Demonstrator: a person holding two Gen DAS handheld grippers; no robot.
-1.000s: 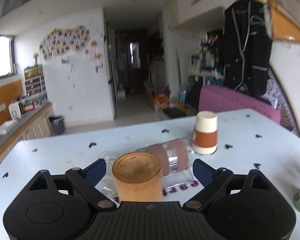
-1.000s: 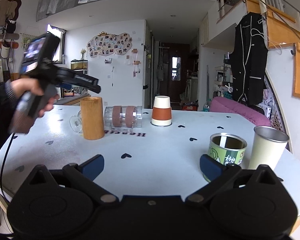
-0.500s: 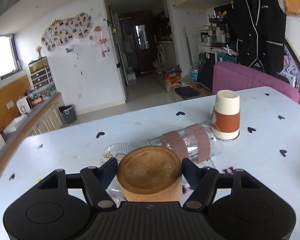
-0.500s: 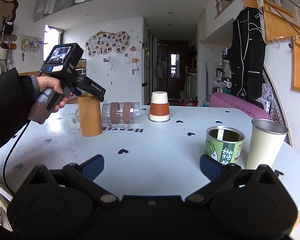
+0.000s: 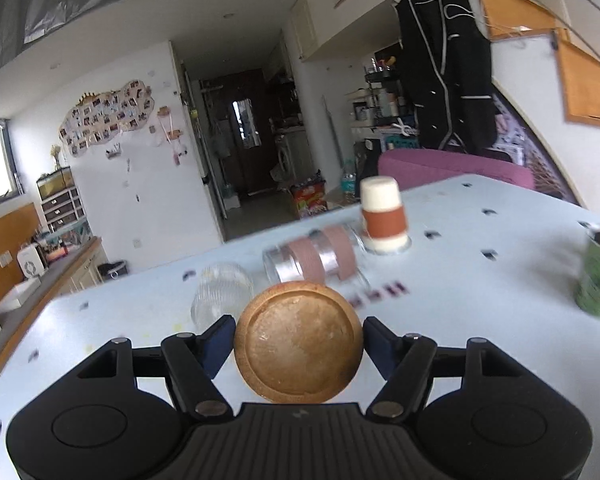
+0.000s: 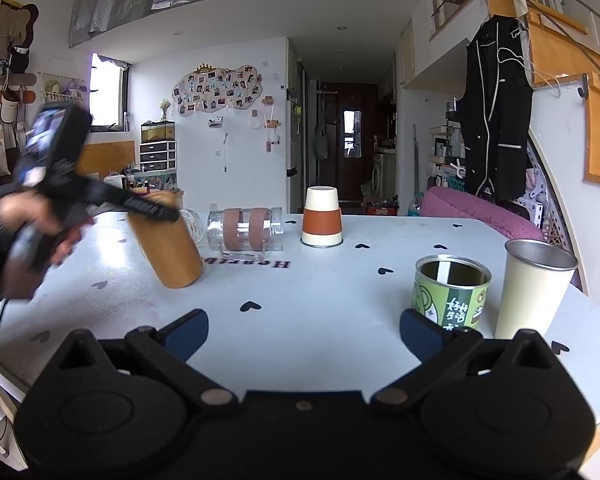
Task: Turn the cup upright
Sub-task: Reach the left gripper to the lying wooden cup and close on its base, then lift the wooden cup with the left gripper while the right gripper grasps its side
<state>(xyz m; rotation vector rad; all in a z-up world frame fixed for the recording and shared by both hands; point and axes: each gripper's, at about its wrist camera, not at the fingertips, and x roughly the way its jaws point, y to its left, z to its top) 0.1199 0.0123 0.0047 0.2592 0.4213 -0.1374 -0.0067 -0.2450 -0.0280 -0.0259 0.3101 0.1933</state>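
Note:
A wooden cup (image 5: 299, 340) is upside down, its round base facing the left wrist camera. My left gripper (image 5: 298, 346) is shut on it, one blue pad on each side. In the right wrist view the wooden cup (image 6: 168, 248) is lifted off the white table (image 6: 300, 280) and tilted, with the left gripper (image 6: 140, 204) gripping near its top. My right gripper (image 6: 304, 330) is open and empty, low over the table's near edge.
A clear glass with brown bands (image 6: 246, 228) lies on its side behind the wooden cup. A small glass (image 5: 222, 294) sits left of it. An inverted paper cup (image 6: 321, 216) stands mid-table. A green can (image 6: 452, 290) and a metal tumbler (image 6: 536, 286) stand at the right.
My left gripper closed on the wooden cup, then lifted and tilted it. The right gripper has stayed where it was.

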